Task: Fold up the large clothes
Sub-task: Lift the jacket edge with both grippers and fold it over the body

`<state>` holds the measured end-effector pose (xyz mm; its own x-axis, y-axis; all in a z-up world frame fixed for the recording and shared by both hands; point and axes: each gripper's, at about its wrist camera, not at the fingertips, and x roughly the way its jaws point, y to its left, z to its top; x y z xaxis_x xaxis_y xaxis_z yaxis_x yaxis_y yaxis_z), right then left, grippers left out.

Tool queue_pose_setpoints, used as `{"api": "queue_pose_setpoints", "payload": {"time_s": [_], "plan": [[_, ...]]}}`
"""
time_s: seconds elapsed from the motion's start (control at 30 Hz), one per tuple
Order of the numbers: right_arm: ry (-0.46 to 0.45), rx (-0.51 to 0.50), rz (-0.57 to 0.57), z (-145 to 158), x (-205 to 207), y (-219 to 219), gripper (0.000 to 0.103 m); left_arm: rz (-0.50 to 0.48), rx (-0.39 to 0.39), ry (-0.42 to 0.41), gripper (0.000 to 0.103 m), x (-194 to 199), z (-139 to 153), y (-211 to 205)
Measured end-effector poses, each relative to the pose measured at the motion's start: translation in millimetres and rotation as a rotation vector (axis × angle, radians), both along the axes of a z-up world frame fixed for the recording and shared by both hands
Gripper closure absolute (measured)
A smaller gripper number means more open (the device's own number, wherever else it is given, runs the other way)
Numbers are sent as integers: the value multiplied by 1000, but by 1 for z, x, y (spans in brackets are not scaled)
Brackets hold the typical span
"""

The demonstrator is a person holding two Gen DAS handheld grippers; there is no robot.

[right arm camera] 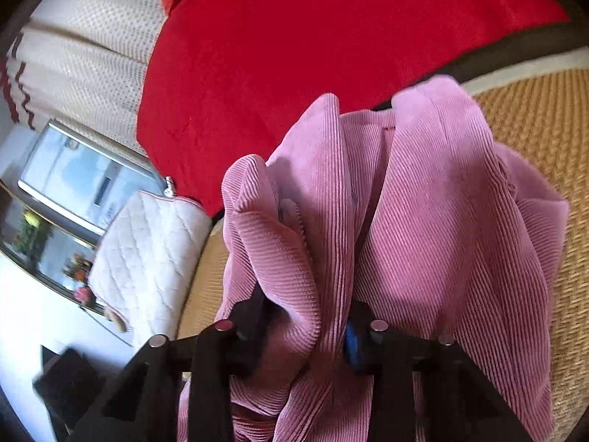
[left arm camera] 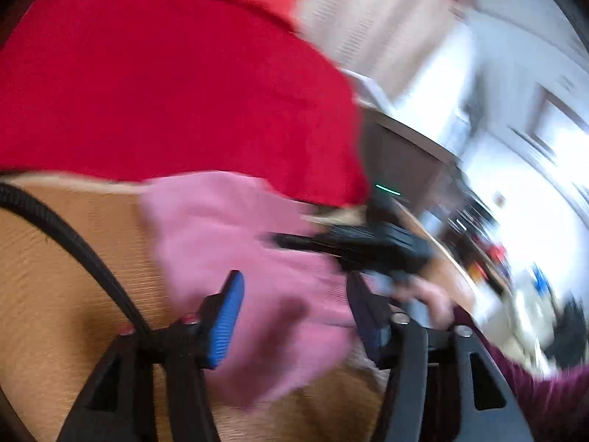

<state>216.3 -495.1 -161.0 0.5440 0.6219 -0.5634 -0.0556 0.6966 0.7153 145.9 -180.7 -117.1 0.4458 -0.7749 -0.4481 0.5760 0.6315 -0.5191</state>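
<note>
Left gripper (left arm camera: 294, 316): fingers spread, empty, over the pink garment (left arm camera: 250, 258) | Right gripper (right arm camera: 305, 335): fingers pinching a bunched fold of the pink garment (right arm camera: 423, 221) | Garment: crumpled on the woven mat (right arm camera: 545, 129), red cloth (right arm camera: 294, 48) at 12 o'clock, white quilted bag (right arm camera: 147, 258) at 9 o'clock

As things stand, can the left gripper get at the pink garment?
Probably yes. The left gripper stands open with the pink garment right ahead of its pads on the woven mat; nothing lies between. The view is blurred, so contact is unclear.
</note>
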Motion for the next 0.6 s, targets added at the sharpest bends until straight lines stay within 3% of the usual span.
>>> {"api": "queue_pose_setpoints", "payload": {"time_s": [0.07, 0.13, 0.17, 0.2, 0.3, 0.5, 0.6], "plan": [[-29, -51, -7, 7, -5, 7, 72, 55, -23, 155, 45, 24, -27, 16], [-57, -111, -13, 12, -9, 16, 74, 46, -81, 326, 48, 44, -57, 15], [-68, -134, -15, 14, -9, 19, 75, 21, -101, 394, 50, 50, -69, 8], [-79, -155, -16, 17, -9, 22, 78, 16, -107, 409, 51, 49, -75, 0], [-104, -186, -32, 28, -14, 31, 84, 2, -98, 347, 51, 37, -60, -6], [-238, -158, -17, 71, -35, 33, 87, -48, -135, 323, 51, 32, -39, -32], [-281, -163, -42, 83, -45, 17, 87, -85, -84, 259, 51, 31, -20, -57]]}}
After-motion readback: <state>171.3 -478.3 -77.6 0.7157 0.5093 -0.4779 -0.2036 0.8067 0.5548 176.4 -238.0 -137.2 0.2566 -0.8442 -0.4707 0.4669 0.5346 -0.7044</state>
